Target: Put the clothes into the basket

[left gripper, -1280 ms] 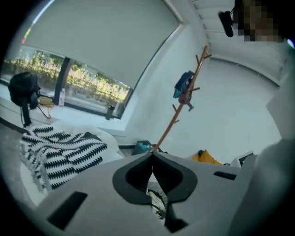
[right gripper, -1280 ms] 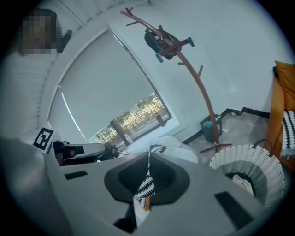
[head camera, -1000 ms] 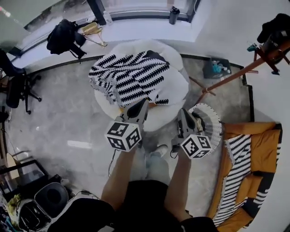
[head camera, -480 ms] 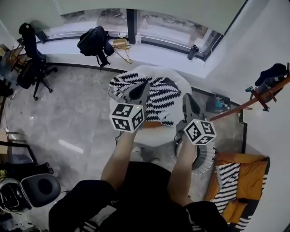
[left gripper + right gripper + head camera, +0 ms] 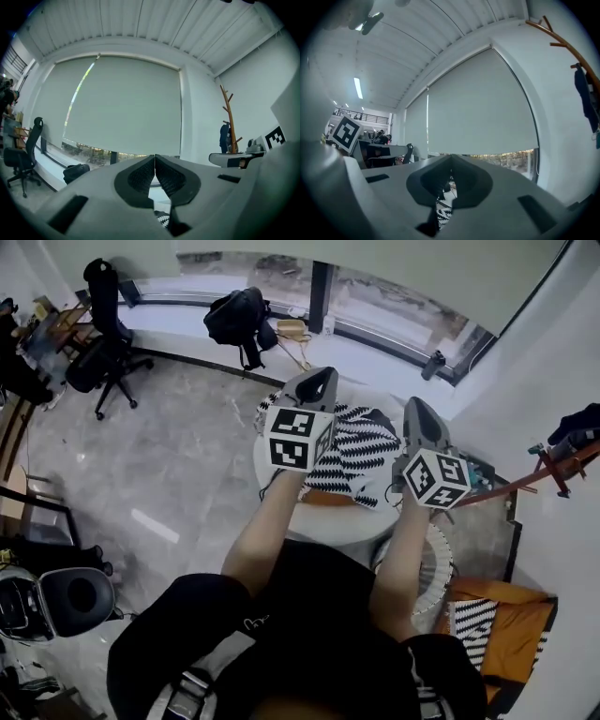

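Note:
A black-and-white zigzag cloth (image 5: pixel 361 448) lies spread on a round white table (image 5: pixel 323 521). Beside the table, under my right forearm, stands a white ribbed basket (image 5: pixel 439 563). Both grippers are held up high above the cloth, pointing level toward the window. My left gripper (image 5: pixel 319 379) is shut with nothing between its jaws; its tips meet in the left gripper view (image 5: pixel 154 159). My right gripper (image 5: pixel 415 407) is shut and empty too (image 5: pixel 451 161). A sliver of the cloth (image 5: pixel 161 218) shows below the jaws in each gripper view (image 5: pixel 443 214).
A black backpack (image 5: pixel 239 320) and a bottle (image 5: pixel 433 364) rest on the window ledge. An office chair (image 5: pixel 103 334) stands far left, a wooden coat rack (image 5: pixel 562 460) at right. An orange seat (image 5: pixel 502 634) with striped fabric lies at lower right.
Both grippers rose from the table's near edge to well above the cloth, still shut and empty. The head view swung up toward the window.

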Action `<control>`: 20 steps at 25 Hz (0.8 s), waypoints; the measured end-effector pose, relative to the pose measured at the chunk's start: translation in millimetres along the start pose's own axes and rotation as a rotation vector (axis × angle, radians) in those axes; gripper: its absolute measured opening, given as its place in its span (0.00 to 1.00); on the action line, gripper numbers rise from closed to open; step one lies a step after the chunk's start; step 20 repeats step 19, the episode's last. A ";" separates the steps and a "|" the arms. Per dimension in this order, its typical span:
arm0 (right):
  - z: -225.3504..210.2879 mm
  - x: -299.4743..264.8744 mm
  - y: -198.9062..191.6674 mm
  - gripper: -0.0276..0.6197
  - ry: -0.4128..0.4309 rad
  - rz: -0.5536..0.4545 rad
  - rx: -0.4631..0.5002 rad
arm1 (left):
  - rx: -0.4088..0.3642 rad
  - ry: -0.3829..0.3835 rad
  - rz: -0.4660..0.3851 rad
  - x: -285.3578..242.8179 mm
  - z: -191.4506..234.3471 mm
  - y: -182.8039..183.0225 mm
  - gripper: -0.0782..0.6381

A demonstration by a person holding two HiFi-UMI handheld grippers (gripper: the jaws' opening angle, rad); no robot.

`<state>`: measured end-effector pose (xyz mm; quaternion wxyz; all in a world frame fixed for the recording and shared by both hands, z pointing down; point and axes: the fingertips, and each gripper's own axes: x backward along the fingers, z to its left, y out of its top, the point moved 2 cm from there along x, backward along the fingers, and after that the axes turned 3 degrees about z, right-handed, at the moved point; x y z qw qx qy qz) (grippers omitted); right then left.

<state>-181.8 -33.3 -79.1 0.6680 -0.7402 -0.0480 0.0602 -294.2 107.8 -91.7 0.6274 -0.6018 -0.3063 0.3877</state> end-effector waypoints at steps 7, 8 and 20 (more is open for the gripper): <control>-7.8 -8.5 4.1 0.06 -0.040 0.010 0.010 | -0.007 -0.033 0.007 -14.0 -4.9 2.6 0.12; -9.1 -8.8 4.6 0.06 -0.048 0.012 0.012 | -0.008 -0.042 0.008 -16.1 -6.1 2.6 0.12; -19.2 -6.7 15.2 0.06 -0.083 0.006 0.042 | -0.006 -0.101 -0.003 -29.8 -20.6 3.4 0.12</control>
